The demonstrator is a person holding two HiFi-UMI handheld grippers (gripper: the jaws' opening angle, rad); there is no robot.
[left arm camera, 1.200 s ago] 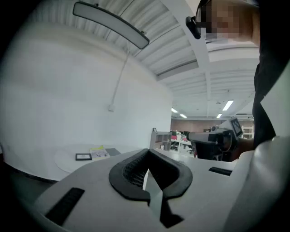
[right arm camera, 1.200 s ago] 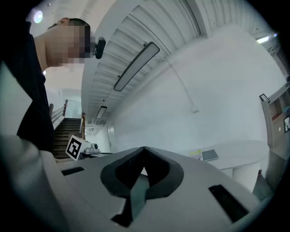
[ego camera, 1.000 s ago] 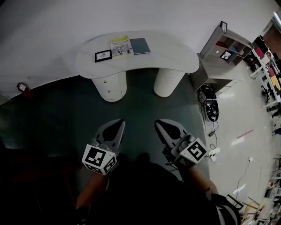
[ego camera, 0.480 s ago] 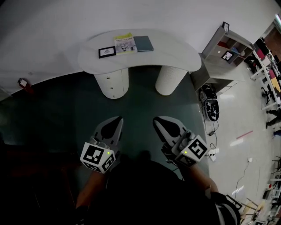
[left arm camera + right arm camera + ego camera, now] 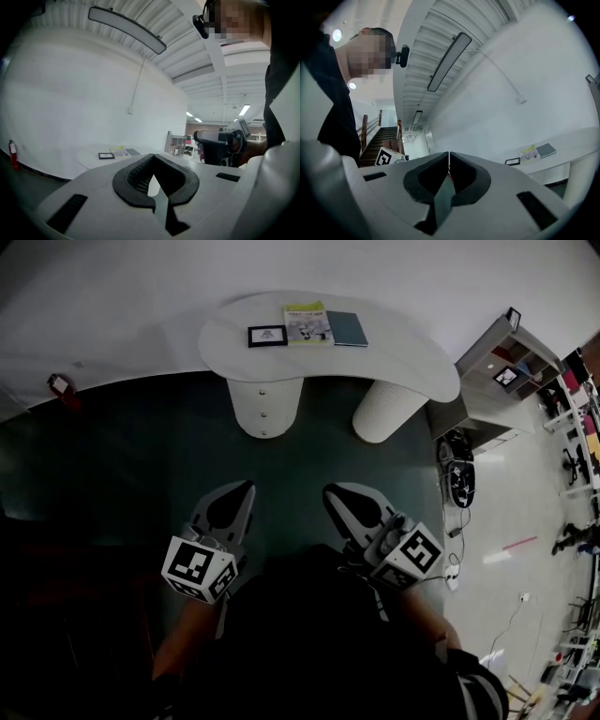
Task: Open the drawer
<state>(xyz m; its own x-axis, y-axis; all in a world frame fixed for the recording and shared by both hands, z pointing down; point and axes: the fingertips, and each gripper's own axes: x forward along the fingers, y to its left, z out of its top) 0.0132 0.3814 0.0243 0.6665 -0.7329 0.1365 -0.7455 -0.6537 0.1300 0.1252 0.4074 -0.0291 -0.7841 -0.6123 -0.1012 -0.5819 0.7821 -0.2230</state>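
Both hand-held grippers are pinched together at the tips with nothing between the jaws: the left hand-held gripper (image 5: 244, 488) and the right hand-held gripper (image 5: 331, 491) are held side by side, a little apart, low in front of the person over the dark green floor (image 5: 131, 465), both pointing away toward the far wall. The drawer (image 5: 264, 401) is well ahead of them, in the left pedestal (image 5: 265, 413) of a white bench (image 5: 412, 357); small round knobs run down the curved front of that pedestal, and the fronts sit flush, not pulled out. Neither hand-held gripper touches it. A second, ribbed pedestal (image 5: 386, 412) stands to the right under the same kidney-shaped top. On the top, toward its far edge, three flat things lie in a row: a black-framed picture (image 5: 267, 336) on the left, a yellow-green booklet (image 5: 307, 322) in the middle, and a dark grey-blue book (image 5: 347, 328) on the right, the last two just beside each other. Right of the bench, on the pale floor, stands an open shelf unit (image 5: 506, 357), with a black bundle of cables (image 5: 459, 474) near its foot. Far to the left, by the wall, is a small red fire extinguisher (image 5: 58, 385).
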